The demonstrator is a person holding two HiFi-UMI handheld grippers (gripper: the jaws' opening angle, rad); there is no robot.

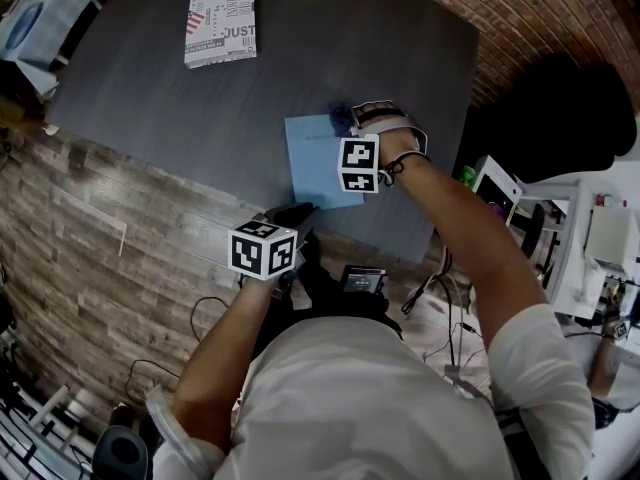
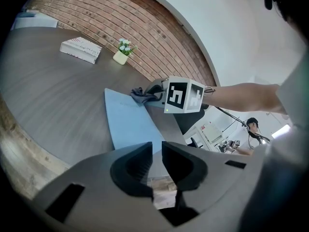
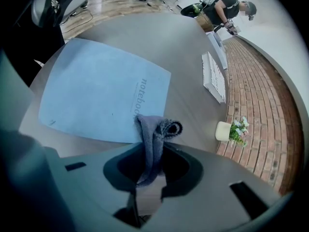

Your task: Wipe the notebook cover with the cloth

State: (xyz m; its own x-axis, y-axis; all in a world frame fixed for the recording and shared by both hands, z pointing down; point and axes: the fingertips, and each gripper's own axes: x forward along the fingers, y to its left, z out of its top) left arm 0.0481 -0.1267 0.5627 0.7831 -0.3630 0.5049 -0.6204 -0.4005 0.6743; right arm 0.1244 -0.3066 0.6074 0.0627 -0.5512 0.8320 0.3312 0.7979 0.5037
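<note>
- Head view: light blue notebook (image 1: 313, 168) lies flat on the dark table (image 1: 150, 98), toward the 5 o'clock part of the top. Its near edge sits close to the table's near edge.
- Right gripper (image 1: 350, 118) is at the notebook's far corner, 1 o'clock from the cover's middle. In the right gripper view its jaws are closed on a grey cloth (image 3: 153, 134). The cloth stands up between them, and its curled free end tips over at the notebook's (image 3: 96, 91) nearest edge, by the printed word. Cannot tell whether it presses on the cover.
- Left gripper (image 1: 295, 213) is at the notebook's near edge, 6 o'clock from the cover's middle. In the left gripper view the left gripper's (image 2: 153, 161) jaws stand a narrow slit apart. Only the blue cover's near corner (image 2: 128, 120) and the table show through the slit, and nothing is clamped that can be seen.
- Cover surface is bare between the two grippers.
- Open room: a wide stretch of bare tabletop at 9 to 11 o'clock of the notebook, and a narrower bare strip at 3 o'clock before the table's right edge.
- A printed book (image 1: 221, 23) lies at 11 o'clock, well apart from the notebook.
- A small potted plant (image 3: 231, 131) stands at 12 o'clock by the table's far edge, well apart, with a brick wall behind it.
</note>
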